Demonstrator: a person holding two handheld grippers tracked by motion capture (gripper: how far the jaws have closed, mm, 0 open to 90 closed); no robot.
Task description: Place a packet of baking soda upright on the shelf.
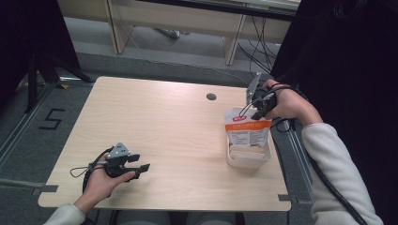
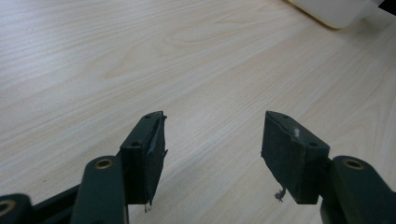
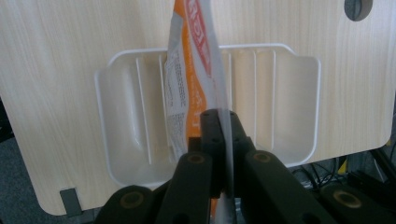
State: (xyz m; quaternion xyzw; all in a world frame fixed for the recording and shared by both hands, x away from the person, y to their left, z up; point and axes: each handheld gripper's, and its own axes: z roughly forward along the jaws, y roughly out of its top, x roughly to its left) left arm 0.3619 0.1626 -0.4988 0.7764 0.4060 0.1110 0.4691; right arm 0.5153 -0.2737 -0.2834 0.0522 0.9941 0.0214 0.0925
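Our right gripper [image 3: 223, 140] is clamped on the top edge of the pouch [image 3: 191, 79], its jaws pinched tight on the thin seal. We hold the pouch upright over the white tray [image 3: 289, 112], with its lower end down among the tray's dividers. The tray sits near the right edge of the table [image 1: 164, 122]. Our left gripper [image 2: 212, 154] rests low over the bare wood near the front left, well apart from the tray, jaws spread wide with nothing between them.
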